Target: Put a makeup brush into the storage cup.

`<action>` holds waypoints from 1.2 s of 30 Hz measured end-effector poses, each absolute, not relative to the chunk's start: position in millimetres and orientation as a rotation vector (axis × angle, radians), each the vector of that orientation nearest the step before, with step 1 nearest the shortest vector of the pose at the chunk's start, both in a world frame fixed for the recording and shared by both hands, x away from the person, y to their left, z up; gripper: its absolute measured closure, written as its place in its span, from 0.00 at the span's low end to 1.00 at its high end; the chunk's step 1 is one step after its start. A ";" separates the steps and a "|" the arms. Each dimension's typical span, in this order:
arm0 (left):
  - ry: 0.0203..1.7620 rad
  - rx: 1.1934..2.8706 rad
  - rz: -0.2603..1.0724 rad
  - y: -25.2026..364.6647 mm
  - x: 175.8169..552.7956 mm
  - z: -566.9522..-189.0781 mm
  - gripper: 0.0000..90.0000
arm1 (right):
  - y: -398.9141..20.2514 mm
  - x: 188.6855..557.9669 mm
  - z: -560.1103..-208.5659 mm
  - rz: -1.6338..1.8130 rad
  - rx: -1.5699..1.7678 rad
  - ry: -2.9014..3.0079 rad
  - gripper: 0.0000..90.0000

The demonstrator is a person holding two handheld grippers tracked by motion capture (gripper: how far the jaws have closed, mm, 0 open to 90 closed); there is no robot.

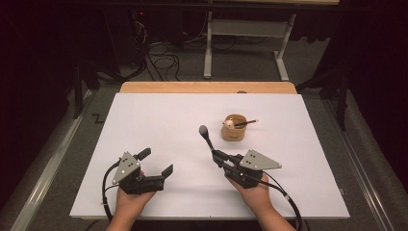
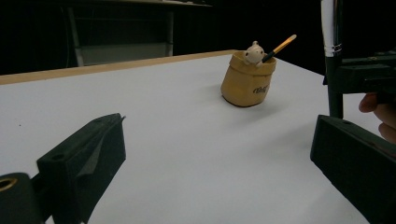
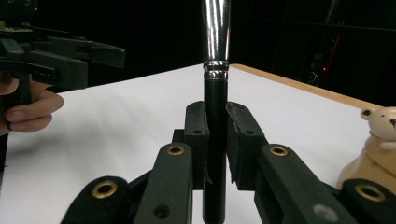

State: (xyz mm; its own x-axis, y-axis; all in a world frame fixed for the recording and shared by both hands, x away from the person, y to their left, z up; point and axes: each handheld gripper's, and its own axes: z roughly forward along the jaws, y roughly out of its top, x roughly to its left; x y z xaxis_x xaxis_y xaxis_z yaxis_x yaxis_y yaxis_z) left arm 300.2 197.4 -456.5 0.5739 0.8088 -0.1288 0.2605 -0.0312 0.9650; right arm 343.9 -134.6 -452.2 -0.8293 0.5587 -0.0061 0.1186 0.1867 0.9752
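Makeup brush (image 1: 207, 137) clamped by its black handle between the right gripper (image 1: 217, 157) jaws, bristle head up and tilted away toward the table's middle, just left of the tan holder pot (image 1: 234, 129). Right hand (image 1: 252, 192) low near the front edge. Left gripper (image 1: 155, 162) jaws wide apart, holding nothing, resting low. White board (image 1: 159, 120) over wooden table; dark room, cables on floor behind.
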 end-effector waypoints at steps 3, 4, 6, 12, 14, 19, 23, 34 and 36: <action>0.925 1.584 0.564 195.4 300.7 -454.4 0.05 | -131.5 343.0 -454.1 1.673 0.635 2.115 0.90; 0.923 1.587 0.564 195.1 300.7 -453.5 0.05 | -130.4 342.7 -454.5 1.683 0.633 2.120 0.90; 0.922 1.579 0.561 193.6 300.8 -451.7 0.05 | -127.8 342.0 -455.1 1.679 0.624 2.115 0.90; 0.915 1.584 0.553 187.6 303.1 -446.1 0.06 | -121.8 342.0 -457.5 1.697 0.616 2.121 0.90; 0.914 1.601 0.559 185.6 304.8 -445.1 0.06 | -120.4 341.3 -457.7 1.697 0.617 2.121 0.90; 0.931 1.619 0.560 184.9 310.1 -443.5 0.07 | -118.9 340.5 -457.8 1.696 0.603 2.116 0.90; 0.931 1.615 0.562 183.0 310.9 -440.1 0.07 | -117.3 339.3 -458.3 1.701 0.604 2.116 0.90; 0.905 1.604 0.524 169.9 313.4 -437.1 0.09 | -112.9 338.6 -459.4 1.702 0.591 2.122 0.90; 0.900 1.602 0.516 167.2 313.7 -437.0 0.09 | -112.0 338.6 -459.7 1.700 0.592 2.118 0.90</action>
